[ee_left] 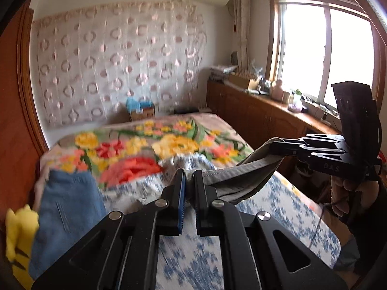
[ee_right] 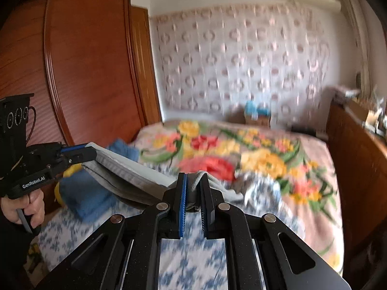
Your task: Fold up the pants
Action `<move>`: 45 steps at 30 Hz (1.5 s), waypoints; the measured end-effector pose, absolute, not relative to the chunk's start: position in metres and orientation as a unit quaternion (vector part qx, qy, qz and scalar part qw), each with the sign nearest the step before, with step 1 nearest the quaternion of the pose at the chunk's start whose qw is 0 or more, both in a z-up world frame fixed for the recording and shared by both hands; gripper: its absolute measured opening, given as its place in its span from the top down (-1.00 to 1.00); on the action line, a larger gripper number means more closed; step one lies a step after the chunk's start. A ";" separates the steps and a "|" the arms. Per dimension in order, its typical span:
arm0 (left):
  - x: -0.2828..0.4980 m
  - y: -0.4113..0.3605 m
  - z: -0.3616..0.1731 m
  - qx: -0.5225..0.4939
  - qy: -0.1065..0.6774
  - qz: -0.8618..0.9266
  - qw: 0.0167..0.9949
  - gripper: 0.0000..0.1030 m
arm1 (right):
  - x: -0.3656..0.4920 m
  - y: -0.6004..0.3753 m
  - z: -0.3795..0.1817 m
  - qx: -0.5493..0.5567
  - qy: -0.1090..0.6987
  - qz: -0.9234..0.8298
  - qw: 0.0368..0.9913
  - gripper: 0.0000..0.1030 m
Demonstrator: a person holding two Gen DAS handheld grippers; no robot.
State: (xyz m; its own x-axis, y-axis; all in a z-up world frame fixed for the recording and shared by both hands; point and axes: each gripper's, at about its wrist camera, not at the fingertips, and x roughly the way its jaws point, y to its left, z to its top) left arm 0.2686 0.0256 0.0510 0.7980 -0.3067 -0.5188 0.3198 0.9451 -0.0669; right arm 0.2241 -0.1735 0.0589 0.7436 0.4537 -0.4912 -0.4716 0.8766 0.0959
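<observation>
One grey pants point(ee_left: 244, 171) stretched above bed point(ee_left: 302, 207), left gripper point(ee_left: 189, 178) and right gripper point(ee_right: 193, 183) fingers each pinching an end, one blue folded garment point(ee_left: 67, 207) near bed's edge

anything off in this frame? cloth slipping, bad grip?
Nothing stands out. Left tongs and right tongs each clamp an edge of the grey pants, which hang between them above the bed. The views are motion-blurred.

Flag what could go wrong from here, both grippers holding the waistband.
1. The grey cotton pants hang slack between left gripper and right gripper; legs bunched below could fold crooked.
2. Each grip is only on the edge and could slip.
3. The folded blue denim garment lies close by on the bed and might get dragged.
</observation>
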 end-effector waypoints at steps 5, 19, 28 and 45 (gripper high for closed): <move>0.247 0.018 0.032 0.015 0.290 -0.167 0.942 0.85 | 0.210 -0.166 0.041 -0.026 0.288 0.249 0.924 0.81; 0.212 0.020 0.013 0.012 0.312 -0.178 0.933 0.85 | 0.191 -0.169 0.059 -0.058 0.325 0.244 0.912 0.81; 0.187 0.020 -0.003 0.006 0.323 -0.185 0.928 0.85 | 0.177 -0.169 0.053 -0.060 0.348 0.241 0.904 0.81; 0.111 0.010 -0.063 -0.003 0.355 -0.182 0.917 0.85 | 0.133 -0.180 0.001 -0.008 0.386 0.244 0.890 0.81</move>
